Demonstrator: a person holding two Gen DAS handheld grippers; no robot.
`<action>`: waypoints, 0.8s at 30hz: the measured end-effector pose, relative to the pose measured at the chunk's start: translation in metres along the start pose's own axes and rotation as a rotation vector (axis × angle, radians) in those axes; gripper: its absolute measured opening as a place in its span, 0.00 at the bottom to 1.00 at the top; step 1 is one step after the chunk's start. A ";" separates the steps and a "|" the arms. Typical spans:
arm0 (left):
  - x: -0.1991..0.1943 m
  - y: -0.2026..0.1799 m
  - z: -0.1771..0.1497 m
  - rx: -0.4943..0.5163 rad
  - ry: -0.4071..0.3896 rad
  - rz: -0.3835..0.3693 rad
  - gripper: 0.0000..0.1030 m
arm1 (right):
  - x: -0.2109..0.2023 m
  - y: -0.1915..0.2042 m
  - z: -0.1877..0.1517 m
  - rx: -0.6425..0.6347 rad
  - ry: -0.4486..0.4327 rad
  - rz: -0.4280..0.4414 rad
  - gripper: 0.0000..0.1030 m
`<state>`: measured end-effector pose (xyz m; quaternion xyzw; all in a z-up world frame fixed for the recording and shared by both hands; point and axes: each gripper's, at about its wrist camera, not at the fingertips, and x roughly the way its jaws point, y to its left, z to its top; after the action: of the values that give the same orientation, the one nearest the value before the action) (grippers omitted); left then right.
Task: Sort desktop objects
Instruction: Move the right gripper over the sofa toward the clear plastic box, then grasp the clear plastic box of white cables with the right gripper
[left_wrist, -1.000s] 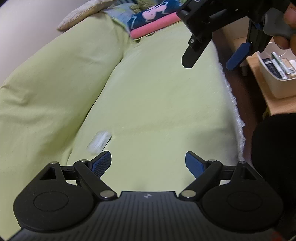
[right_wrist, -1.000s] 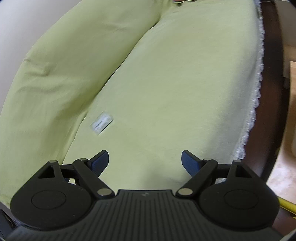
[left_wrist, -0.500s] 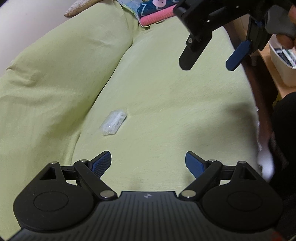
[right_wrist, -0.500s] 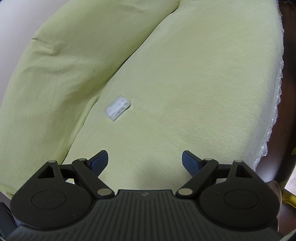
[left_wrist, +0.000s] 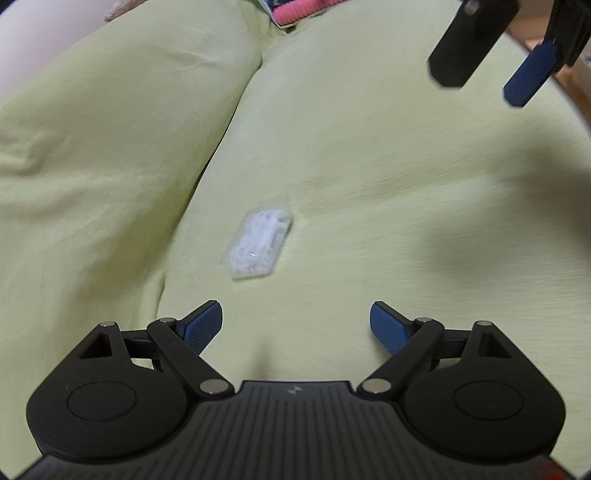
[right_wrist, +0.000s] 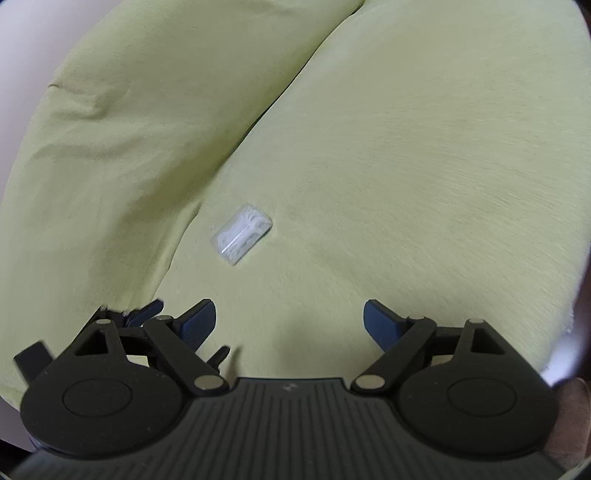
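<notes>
A small clear plastic box (left_wrist: 258, 242) holding white pieces lies on the yellow-green sofa seat, near the crease below the back cushion. The right wrist view has the box (right_wrist: 242, 234) up and left of centre. My left gripper (left_wrist: 295, 325) hovers open just short of it, nothing between its blue pads. My right gripper (right_wrist: 290, 323) is open too and empty; from the left wrist view its fingers (left_wrist: 491, 62) hang above the seat at the top right. Part of my left gripper (right_wrist: 140, 317) peeks out behind the right gripper's left finger.
The sofa's back cushion (left_wrist: 110, 147) rises along the left. Folded pink and patterned cloth (left_wrist: 299, 9) lies at the far end of the seat. A wooden edge (left_wrist: 576, 70) shows at the far right, beyond the seat's rim.
Both grippers have moved forward and down toward the clear box, which now looks larger and closer to centre. The white bin and table at the right have left the left wrist view.
</notes>
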<state>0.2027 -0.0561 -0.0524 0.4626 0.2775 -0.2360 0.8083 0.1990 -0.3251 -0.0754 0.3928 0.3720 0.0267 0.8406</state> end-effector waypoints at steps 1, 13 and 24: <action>0.009 0.003 0.000 0.007 -0.003 -0.003 0.87 | 0.006 -0.001 0.003 0.002 0.000 0.001 0.83; 0.099 0.064 0.006 -0.165 -0.022 -0.111 0.87 | 0.052 -0.017 0.021 0.029 0.016 0.033 0.83; 0.116 0.083 0.009 -0.293 -0.004 -0.245 0.66 | 0.073 -0.034 0.017 0.060 0.040 0.031 0.83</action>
<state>0.3430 -0.0402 -0.0745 0.3025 0.3616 -0.2904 0.8327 0.2538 -0.3351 -0.1356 0.4231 0.3831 0.0364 0.8203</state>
